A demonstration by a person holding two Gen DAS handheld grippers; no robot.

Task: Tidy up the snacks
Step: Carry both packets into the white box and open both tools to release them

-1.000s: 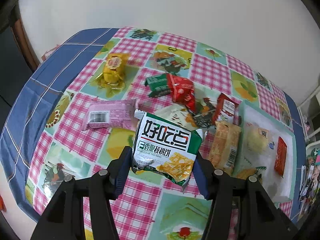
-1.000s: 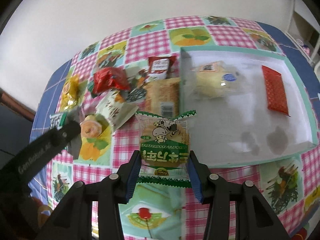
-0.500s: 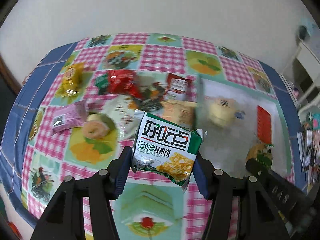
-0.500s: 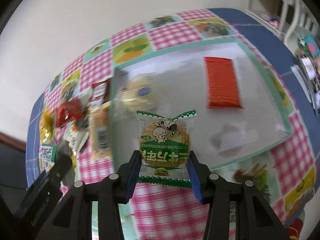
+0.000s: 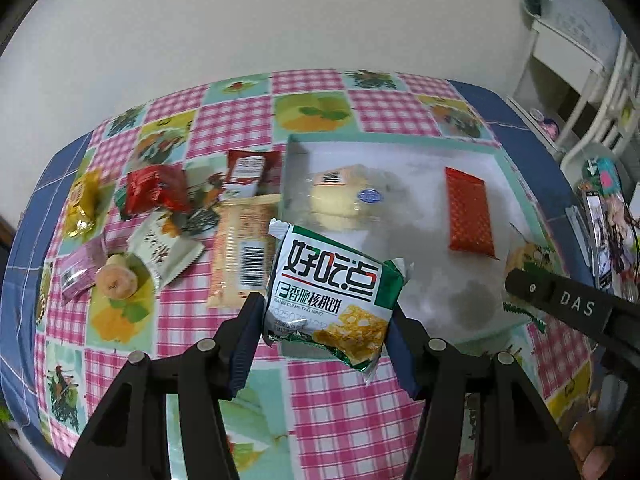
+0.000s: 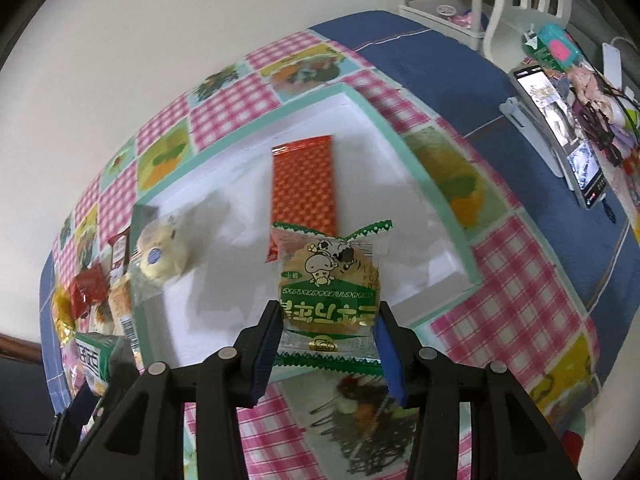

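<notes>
My left gripper (image 5: 326, 316) is shut on a white and green walnut biscuit packet (image 5: 332, 284), held above the near left edge of the white tray (image 5: 404, 152). My right gripper (image 6: 328, 320) is shut on a green mushroom cracker packet (image 6: 330, 280), held above the tray's near edge (image 6: 448, 208). In the tray lie a red packet (image 5: 468, 210) (image 6: 304, 184) and a clear-wrapped yellow bun (image 5: 344, 194) (image 6: 164, 256). The right gripper's arm (image 5: 568, 304) shows at the right of the left wrist view.
Left of the tray on the chequered tablecloth lie a beige packet (image 5: 244, 248), a red packet (image 5: 156, 188), a yellow sweet (image 5: 82, 204), a pink packet (image 5: 80, 272), a white packet (image 5: 164, 248) and a round pastry (image 5: 116, 280). A phone on a stand (image 6: 560, 136) is at the right.
Both grippers have swung right with their packets, from over the loose snack pile to over the tray. The tray now fills the middle of both views.
</notes>
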